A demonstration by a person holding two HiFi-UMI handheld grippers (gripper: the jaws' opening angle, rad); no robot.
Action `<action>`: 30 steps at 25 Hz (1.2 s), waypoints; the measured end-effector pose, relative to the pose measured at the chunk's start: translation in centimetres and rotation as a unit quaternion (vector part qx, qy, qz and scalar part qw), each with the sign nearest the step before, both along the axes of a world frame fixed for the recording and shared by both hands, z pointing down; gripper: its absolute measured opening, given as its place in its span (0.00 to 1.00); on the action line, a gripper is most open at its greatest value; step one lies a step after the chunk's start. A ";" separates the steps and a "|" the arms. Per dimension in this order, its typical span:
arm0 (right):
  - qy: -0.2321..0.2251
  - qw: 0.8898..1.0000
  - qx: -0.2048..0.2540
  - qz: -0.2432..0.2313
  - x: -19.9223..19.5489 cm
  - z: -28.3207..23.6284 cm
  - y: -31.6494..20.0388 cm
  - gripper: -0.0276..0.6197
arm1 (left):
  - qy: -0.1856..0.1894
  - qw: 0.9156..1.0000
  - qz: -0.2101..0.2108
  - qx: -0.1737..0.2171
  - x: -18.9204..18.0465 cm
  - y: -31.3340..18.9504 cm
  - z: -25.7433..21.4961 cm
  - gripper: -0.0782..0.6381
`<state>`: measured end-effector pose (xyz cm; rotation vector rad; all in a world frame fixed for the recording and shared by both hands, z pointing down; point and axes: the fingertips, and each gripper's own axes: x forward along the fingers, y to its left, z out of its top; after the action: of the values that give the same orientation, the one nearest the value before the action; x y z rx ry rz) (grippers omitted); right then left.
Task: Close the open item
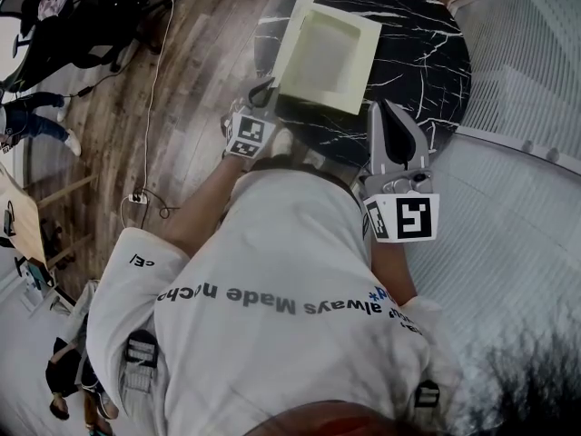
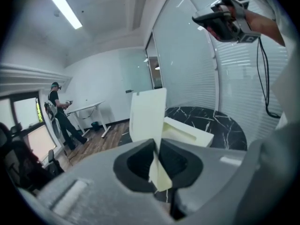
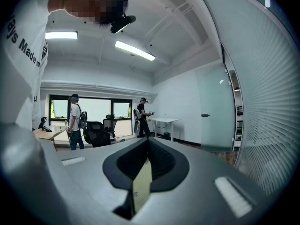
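Table point(image 1: 427, 53) right half bare: open way to box point(image 1: 327, 48) from right + near side. Lid point(image 1: 295, 21) upright on box's left edge, blocks reach from left. L gripper point(image 1: 261, 89) at box's near-left corner, just by lid. R gripper point(image 1: 392, 116) over table's near rim, apart from box, free air btwn. Glass wall point(image 1: 536, 71) close along table's right: tight there. Room above box open. Cables point(image 1: 150, 80) on floor left of table.
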<state>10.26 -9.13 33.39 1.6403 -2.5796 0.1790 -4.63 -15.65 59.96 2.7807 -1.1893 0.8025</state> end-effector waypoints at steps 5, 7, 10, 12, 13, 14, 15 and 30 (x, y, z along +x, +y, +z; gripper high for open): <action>-0.001 1.000 -0.003 0.004 0.2 0.2 0.0 0.05 | -0.043 0.999 0.028 0.009 1.8 0.7 0.3 0.15; 0.000 1.000 -0.005 0.006 0.3 0.3 0.0 0.05 | -0.057 0.997 0.042 0.013 2.7 1.0 0.4 0.15; 0.002 1.000 -0.008 0.009 0.4 0.6 0.1 0.05 | -0.074 0.995 0.065 0.015 4.0 1.6 0.7 0.15; 0.002 1.000 -0.008 0.010 0.4 0.7 0.1 0.04 | -0.080 0.994 0.078 0.013 4.7 2.0 1.0 0.16; 0.002 1.000 -0.008 0.010 0.4 0.7 0.2 0.05 | -0.082 0.993 0.084 0.012 5.1 2.1 1.1 0.16; 0.002 1.000 -0.008 0.011 0.5 0.7 0.2 0.05 | -0.084 0.992 0.089 0.011 5.5 2.2 1.1 0.16; 0.002 1.000 -0.009 0.011 0.6 0.7 0.2 0.05 | -0.086 0.992 0.095 0.010 5.9 2.3 1.2 0.16; 0.018 0.999 -0.038 0.021 1.5 4.4 -0.5 0.05 | -0.174 0.966 0.190 -0.012 10.7 4.1 5.0 0.17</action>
<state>11.74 -9.60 37.81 1.6561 -2.4817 0.2453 6.05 -11.52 64.91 2.9735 -0.6581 1.3678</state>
